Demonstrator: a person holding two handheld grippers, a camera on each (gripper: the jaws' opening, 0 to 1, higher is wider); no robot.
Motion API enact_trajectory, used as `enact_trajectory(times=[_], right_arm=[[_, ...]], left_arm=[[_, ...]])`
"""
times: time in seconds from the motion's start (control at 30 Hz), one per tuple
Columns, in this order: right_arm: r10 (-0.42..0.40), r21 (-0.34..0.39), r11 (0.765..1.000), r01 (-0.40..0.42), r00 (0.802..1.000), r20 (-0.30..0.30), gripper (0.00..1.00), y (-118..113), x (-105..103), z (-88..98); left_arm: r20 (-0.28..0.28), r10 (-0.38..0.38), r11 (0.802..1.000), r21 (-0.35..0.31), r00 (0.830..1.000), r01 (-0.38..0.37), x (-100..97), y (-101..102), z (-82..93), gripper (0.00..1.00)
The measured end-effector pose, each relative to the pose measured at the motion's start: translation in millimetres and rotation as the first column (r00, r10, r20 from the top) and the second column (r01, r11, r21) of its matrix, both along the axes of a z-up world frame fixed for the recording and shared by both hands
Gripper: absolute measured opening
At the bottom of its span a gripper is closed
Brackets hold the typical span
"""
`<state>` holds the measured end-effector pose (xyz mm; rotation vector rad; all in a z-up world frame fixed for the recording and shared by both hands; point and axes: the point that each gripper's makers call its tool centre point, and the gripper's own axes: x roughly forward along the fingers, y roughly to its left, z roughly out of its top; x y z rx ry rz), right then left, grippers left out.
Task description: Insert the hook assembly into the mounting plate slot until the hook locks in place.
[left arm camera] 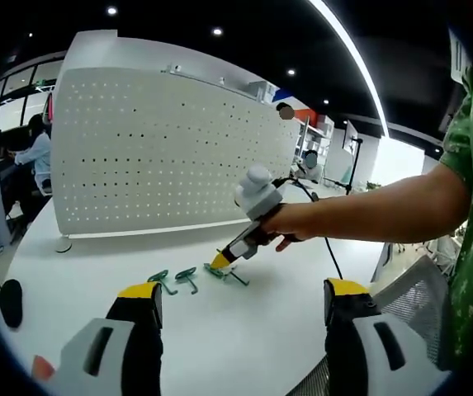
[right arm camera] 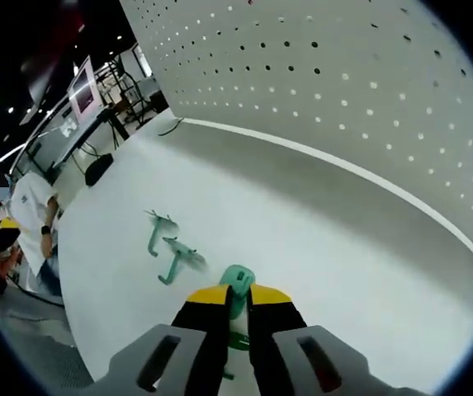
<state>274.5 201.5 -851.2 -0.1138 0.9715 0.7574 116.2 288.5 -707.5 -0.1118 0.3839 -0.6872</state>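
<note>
The white perforated pegboard panel [left arm camera: 170, 157] stands upright on the white table [left arm camera: 219, 330], on a round foot at its lower left corner in the left gripper view. In the right gripper view the same panel [right arm camera: 343, 99] rises beyond the table surface [right arm camera: 319, 239], its lower edge running across the tabletop.

The person's right hand [left arm camera: 290, 221], with a bare forearm and a green patterned sleeve, holds the right gripper [left arm camera: 219, 262] tilted down at the table. Its yellow tips meet the table at a green hook.

Left gripper [left arm camera: 240, 299]: the two yellow-tipped jaws stand wide apart, released, with nothing between them, above the near table area.

Right gripper [right arm camera: 238, 295]: the jaws are closed nearly together, clenched on a green hook [right arm camera: 236, 285], whose rounded end projects between the yellow tips. A further green part shows below, between the jaws.

Two more green hooks lie flat on the table, apart from the pegboard panel: the farther hook [right arm camera: 155, 229] and the nearer hook [right arm camera: 178, 257], close beside each other. In the left gripper view they lie just left of the right gripper's tips [left arm camera: 160, 280] [left arm camera: 186, 276].

A person in a white shirt [right arm camera: 30, 210] stands at the table's far edge.
</note>
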Motion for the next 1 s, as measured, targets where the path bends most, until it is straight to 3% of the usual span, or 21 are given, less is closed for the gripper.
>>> enact_trajectory(times=[0.57,1.0], right_arm=[[0.002,0.008,1.000,-0.002,1.000,0.030,0.02,-1,-1,2.4],[-0.004,0.042,0.999,0.000,0.995,0.101,0.02,0,0,24.3]], left_arm=[[-0.001,-0.006,1.000,-0.002,1.000,0.006,0.3,-1,0.0,0.82],[-0.002,-0.021,1.000,0.003,1.000,0.021,-2.2,-4,-0.6,0.80]])
